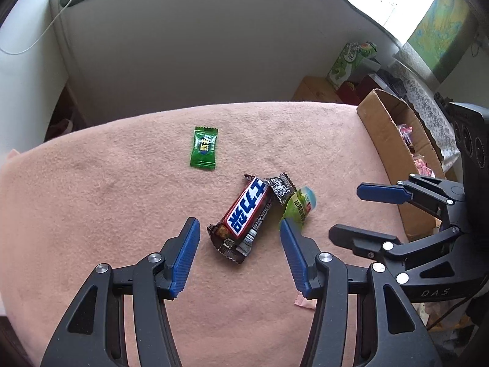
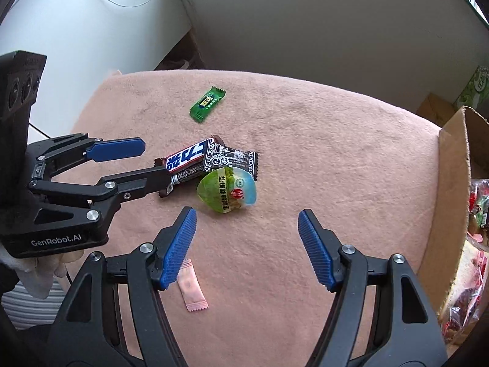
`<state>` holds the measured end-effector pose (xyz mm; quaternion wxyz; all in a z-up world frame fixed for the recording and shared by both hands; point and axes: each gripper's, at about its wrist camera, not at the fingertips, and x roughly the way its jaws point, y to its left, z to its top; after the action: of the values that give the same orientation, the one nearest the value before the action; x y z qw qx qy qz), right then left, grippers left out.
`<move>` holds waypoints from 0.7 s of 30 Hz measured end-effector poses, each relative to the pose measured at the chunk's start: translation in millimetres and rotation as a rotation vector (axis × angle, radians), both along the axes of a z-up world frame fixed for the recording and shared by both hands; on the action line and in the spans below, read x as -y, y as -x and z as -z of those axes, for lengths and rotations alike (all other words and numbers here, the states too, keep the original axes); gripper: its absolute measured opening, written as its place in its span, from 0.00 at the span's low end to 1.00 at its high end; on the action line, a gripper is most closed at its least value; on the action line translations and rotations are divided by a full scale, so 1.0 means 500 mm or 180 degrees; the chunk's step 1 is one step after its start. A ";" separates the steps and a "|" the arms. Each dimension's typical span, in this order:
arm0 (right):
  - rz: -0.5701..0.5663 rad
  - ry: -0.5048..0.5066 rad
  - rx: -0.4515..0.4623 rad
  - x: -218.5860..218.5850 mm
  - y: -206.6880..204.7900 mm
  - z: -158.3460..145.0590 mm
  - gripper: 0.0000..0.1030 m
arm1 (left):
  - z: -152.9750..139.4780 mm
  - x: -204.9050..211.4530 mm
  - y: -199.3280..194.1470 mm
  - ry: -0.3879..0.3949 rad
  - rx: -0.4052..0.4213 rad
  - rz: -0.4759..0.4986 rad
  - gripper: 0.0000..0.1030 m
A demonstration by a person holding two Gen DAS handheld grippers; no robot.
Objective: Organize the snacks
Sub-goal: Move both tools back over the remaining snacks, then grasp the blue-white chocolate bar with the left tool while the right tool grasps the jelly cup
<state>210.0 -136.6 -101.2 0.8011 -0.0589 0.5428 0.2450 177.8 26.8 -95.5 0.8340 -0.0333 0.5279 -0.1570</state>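
Note:
A Snickers bar [image 1: 246, 212] [image 2: 186, 160] lies on the pink cloth [image 1: 122, 198], touching a small black-wrapped candy [image 1: 280, 188] [image 2: 233, 160] and a round green egg-shaped pack [image 1: 298, 206] [image 2: 227, 192]. A green candy [image 1: 204, 147] [image 2: 207, 104] lies apart, farther back. A small pink sachet [image 2: 191, 290] lies near me. My left gripper [image 1: 240, 238] [image 2: 152, 162] is open, its fingers either side of the Snickers bar's near end. My right gripper [image 2: 247, 229] [image 1: 351, 211] is open and empty, just short of the green pack.
An open cardboard box [image 1: 388, 153] [image 2: 452, 198] with several packaged snacks inside stands at the cloth's right edge. Green cartons [image 1: 351, 61] and a wooden box [image 1: 318, 90] sit behind it. A white wall and cable [image 2: 122, 0] lie beyond the far edge.

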 end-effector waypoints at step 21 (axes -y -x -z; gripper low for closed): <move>-0.0317 0.0231 -0.0097 -0.087 -0.063 0.070 0.63 | 0.044 -0.006 -0.030 -0.0076 -0.0052 0.0158 0.29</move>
<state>241.5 -92.9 -136.2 0.7769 -0.1112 0.5600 0.2656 192.9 30.0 -117.4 0.8259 -0.0116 0.5372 -0.1710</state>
